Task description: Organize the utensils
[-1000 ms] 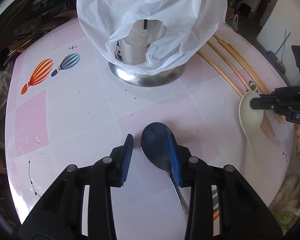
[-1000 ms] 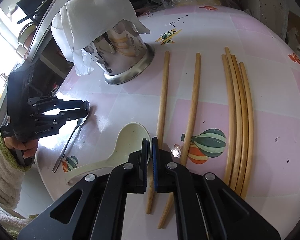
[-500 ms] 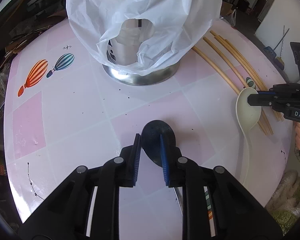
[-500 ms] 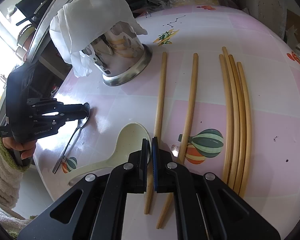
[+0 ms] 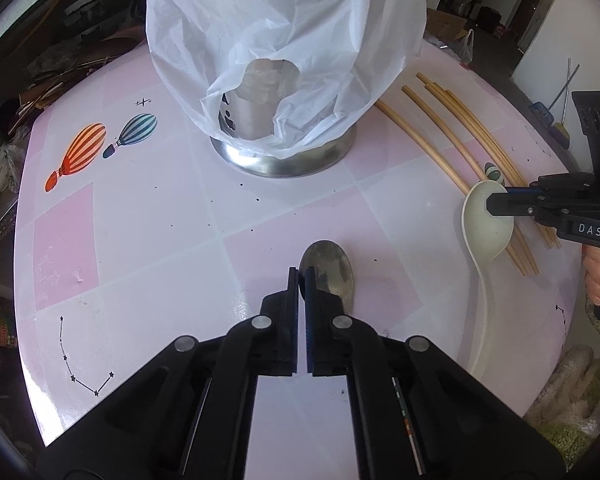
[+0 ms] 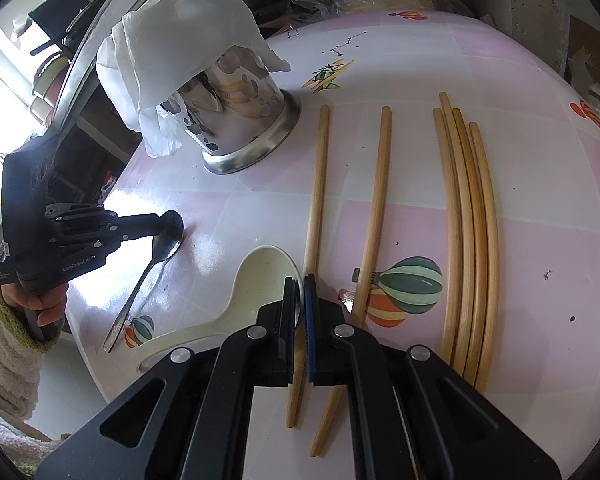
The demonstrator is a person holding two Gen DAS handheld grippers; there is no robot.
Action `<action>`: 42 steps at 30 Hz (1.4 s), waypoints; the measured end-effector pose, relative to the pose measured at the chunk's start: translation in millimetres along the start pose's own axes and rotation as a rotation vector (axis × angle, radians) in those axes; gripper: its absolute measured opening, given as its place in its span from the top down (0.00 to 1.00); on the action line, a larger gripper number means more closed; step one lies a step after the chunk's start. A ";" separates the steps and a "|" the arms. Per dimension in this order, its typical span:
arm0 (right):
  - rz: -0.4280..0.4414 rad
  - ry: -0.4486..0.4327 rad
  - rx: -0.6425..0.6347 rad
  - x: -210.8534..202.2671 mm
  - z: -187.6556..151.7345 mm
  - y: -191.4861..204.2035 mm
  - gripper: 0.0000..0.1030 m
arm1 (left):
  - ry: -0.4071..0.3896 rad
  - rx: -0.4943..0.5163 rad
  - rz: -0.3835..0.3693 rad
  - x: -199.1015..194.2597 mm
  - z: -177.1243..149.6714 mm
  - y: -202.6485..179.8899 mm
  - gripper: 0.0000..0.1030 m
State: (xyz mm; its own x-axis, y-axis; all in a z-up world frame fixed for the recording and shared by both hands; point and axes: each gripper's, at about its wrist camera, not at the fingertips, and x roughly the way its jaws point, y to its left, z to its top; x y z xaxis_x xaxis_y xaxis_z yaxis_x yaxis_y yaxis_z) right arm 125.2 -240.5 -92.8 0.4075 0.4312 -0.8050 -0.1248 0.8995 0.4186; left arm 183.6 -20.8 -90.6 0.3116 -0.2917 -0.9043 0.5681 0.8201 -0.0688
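A metal spoon lies on the pink table, bowl toward the holder; it also shows in the right wrist view. My left gripper is shut on the left rim of its bowl. A cream ladle spoon lies at the right, also seen in the right wrist view. My right gripper is shut on the ladle bowl's right rim. A steel utensil holder draped with a white plastic bag stands at the back.
Several long bamboo chopsticks lie on the table to the right of the ladle, two of them close to my right gripper. The round table's edge curves near on the left.
My left gripper's jaws have closed from wide open onto the metal spoon's bowl rim. The right gripper has stayed shut at the ladle.
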 end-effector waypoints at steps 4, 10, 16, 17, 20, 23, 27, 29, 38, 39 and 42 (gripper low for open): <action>-0.001 -0.002 0.000 -1.0 -0.3 -0.4 0.95 | -0.019 -0.022 0.001 -6.5 -3.9 1.4 0.99; 0.000 -0.002 0.000 -1.4 -0.3 -0.2 0.95 | -0.054 -0.112 0.018 -20.0 -13.3 13.6 1.00; 0.003 -0.003 -0.003 -1.7 -0.6 0.2 0.95 | -0.076 -0.220 0.087 -31.7 -25.7 30.0 1.00; 0.003 -0.003 -0.004 -1.5 -0.6 0.6 0.95 | -0.083 -0.230 0.113 -35.2 -28.0 32.4 1.00; 0.005 -0.003 -0.005 -1.4 -0.6 0.8 0.95 | -0.101 -0.232 0.194 -44.7 -32.3 34.8 1.00; 0.008 -0.002 -0.007 -0.6 -0.6 2.7 0.95 | -0.098 -0.199 0.265 -45.3 -32.6 29.8 1.00; 0.010 -0.003 -0.008 -0.3 -0.6 3.8 0.95 | -0.079 -0.151 0.320 -40.0 -30.8 20.4 1.00; 0.010 -0.003 -0.006 -0.7 -1.0 2.7 0.95 | -0.077 -0.128 0.338 -37.9 -30.1 14.7 1.00; 0.016 -0.002 0.004 -0.8 -1.9 -0.7 0.95 | -0.037 -0.124 0.339 -26.8 -27.1 10.7 1.00; 0.017 -0.002 0.004 -0.5 -1.7 -0.8 0.95 | -0.035 -0.127 0.335 -26.9 -27.4 10.4 1.00; 0.018 -0.002 0.005 -0.4 -1.6 -1.2 0.95 | -0.028 -0.137 0.319 -27.0 -28.1 11.9 1.00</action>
State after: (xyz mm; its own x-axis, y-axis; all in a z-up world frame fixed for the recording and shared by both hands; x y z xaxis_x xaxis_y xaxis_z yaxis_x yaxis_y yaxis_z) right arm 123.8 -241.7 -93.7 0.4072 0.4473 -0.7963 -0.1280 0.8912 0.4352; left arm 160.6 10.7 -78.9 0.4791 -0.0219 -0.8775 0.3318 0.9300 0.1579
